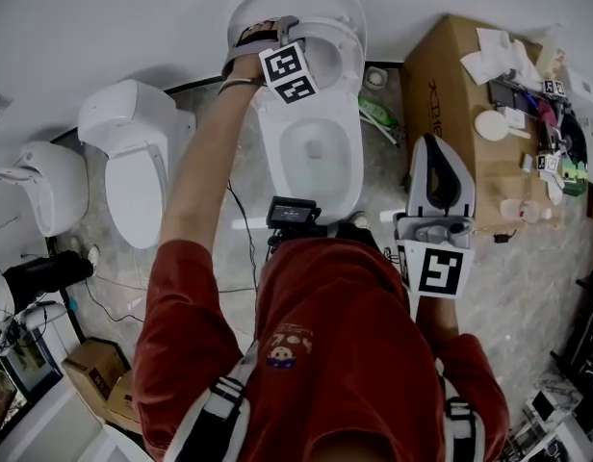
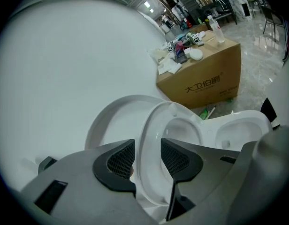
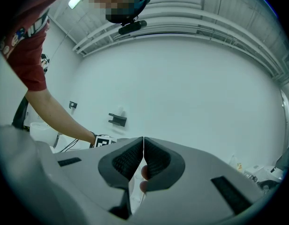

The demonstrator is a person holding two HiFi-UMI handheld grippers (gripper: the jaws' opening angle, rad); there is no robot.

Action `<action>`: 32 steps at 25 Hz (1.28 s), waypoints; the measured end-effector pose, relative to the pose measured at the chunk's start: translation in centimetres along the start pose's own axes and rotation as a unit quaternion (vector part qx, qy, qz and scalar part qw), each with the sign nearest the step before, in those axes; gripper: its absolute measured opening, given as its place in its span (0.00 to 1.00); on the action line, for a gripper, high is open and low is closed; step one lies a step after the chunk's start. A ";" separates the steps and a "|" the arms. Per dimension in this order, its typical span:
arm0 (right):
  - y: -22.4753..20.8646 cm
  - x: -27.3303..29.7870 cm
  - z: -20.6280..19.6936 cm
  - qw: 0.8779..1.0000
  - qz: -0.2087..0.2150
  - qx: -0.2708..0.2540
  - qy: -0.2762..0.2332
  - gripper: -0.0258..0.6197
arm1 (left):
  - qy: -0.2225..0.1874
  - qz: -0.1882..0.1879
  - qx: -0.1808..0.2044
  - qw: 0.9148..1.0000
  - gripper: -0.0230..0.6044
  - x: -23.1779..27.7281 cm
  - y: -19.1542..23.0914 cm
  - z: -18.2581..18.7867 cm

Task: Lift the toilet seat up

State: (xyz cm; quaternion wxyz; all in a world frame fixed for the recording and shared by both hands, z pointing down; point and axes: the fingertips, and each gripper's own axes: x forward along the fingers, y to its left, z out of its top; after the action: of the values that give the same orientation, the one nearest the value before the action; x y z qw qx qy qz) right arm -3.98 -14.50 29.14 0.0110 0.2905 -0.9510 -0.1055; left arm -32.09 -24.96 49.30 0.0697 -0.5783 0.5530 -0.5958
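Lower rim of toilet seat (image 2: 149, 125): hidden behind left gripper (image 2: 148, 159) body, left gripper view.
Front of toilet bowl (image 1: 316, 152): covered by the person's torso, head view.
Small items (image 1: 494, 123) on cardboard box (image 1: 441, 75): too small to identify.
Brown cartons (image 1: 94, 369), lower left: partly behind the person's arm.

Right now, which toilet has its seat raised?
The middle toilet: its seat stands upright, clamped by the left gripper. The toilet to its left has its lid down.
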 end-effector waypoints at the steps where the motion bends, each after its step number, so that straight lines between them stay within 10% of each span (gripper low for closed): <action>1: 0.0 -0.1 0.0 1.000 0.002 0.001 -0.002 0.06 | -0.001 0.002 -0.002 1.000 0.33 -0.4 -0.2 0.0; 19: 0.4 -1.8 0.4 0.998 0.055 -0.006 -0.023 0.06 | -0.010 0.028 -0.127 0.991 0.34 -9.0 -5.6 -1.2; 32: 1.3 -2.1 -0.2 0.995 0.092 0.007 -0.028 0.06 | -0.010 0.077 -0.270 0.960 0.34 -16.7 -7.7 -3.4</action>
State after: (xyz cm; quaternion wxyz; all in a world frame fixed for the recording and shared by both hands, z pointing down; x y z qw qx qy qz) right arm -2.91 -12.36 29.67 -0.0078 0.1990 -0.9743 -0.1054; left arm -25.10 -8.04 45.74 -0.0381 -0.5373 0.7352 -0.4115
